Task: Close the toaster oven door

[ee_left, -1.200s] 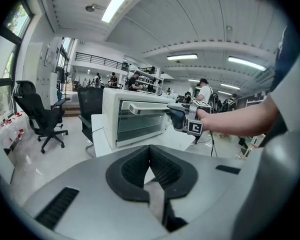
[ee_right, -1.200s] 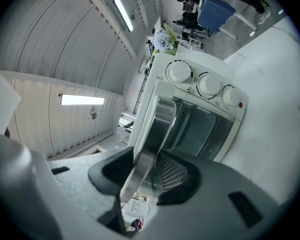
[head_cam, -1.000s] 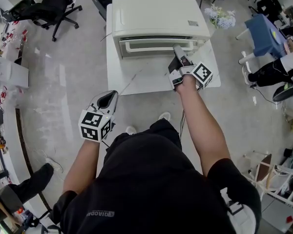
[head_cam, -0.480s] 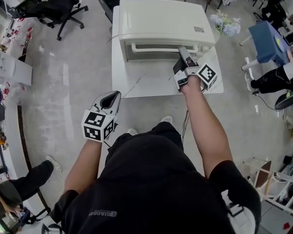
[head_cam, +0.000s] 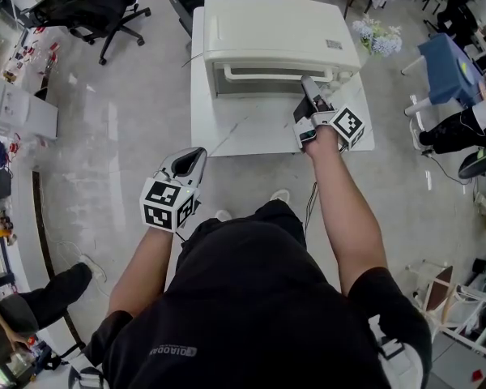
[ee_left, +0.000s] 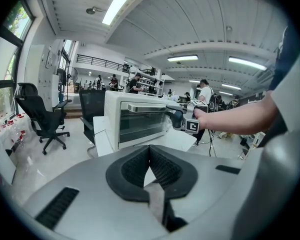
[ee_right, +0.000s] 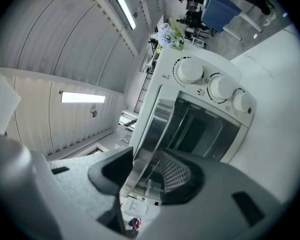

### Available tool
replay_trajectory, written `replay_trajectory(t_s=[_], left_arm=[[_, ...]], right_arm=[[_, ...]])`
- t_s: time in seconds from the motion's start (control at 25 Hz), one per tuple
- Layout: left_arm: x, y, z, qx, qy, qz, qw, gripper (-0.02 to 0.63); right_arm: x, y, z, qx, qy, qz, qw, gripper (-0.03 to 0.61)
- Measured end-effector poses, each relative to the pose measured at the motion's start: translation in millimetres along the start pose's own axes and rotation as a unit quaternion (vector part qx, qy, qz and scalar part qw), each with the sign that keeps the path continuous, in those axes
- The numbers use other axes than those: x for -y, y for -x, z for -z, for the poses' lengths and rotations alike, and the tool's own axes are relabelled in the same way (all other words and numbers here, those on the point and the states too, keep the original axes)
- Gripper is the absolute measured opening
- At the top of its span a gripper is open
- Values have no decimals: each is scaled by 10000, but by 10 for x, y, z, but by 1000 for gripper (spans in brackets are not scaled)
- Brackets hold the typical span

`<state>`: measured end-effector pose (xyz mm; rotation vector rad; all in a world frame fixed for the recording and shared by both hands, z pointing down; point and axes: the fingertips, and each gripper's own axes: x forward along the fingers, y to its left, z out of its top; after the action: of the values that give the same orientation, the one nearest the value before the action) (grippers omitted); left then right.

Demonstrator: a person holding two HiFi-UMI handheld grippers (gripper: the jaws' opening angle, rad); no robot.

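A white toaster oven [head_cam: 275,27] stands at the back of a small white table [head_cam: 251,132]. Its glass door stands upright against the oven front, with the bar handle [head_cam: 267,74] along the top edge. My right gripper [head_cam: 308,87] is shut on the right end of that handle; in the right gripper view the metal handle [ee_right: 157,129] runs between the jaws of the right gripper [ee_right: 145,171]. My left gripper [head_cam: 190,162] hangs shut and empty off the table's near left corner. The left gripper view shows the left gripper [ee_left: 150,159] facing the oven [ee_left: 135,119].
Three knobs [ee_right: 210,86] sit on the oven's right panel. Black office chairs [head_cam: 105,10] stand at the back left. Flowers [head_cam: 377,35], a blue seat [head_cam: 445,63] and a seated person [head_cam: 458,124] are to the right. Someone's foot [head_cam: 65,286] is at the left.
My right gripper has moved up and toward the oven with the handle, and the door has swung up against the oven front. The left gripper has barely moved.
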<state>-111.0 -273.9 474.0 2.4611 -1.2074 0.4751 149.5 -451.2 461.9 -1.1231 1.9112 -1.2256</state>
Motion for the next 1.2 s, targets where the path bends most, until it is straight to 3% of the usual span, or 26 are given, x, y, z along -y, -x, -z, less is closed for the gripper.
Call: replay_trajectory(t_s=[0.12,0.24,0.52,0.76,0.92,1.12,1.2], left_arm=[[11,35,-28,38,-16,21,10000,3],[17,66,-81,113,-44,50,9999,3],[108,97,-187,223,-129,223,9994,3],[188,148,-263,304,-208,373,9986,3],[235,168,-288,330,-272,437,9981,3],[281,179,-267,289,-434,472,9975,3],[288,182,-250,268,-475,484,9973,3]], right_arm=[[-37,173,74,-24,235,73,9997,152],[-147,377,222,-241,897,221,9954,150],[-620,788,621,-896,2631,271,9602,44],[-838,1060,869,-1129,3281,398,9370,3],[-952,1190,1061,-1400,3839,439,9117,2],[-1017,1317,1311,-1738,4681,531,8648,2],[-1024,1361,1381,-1801,4814,553,8560,2]])
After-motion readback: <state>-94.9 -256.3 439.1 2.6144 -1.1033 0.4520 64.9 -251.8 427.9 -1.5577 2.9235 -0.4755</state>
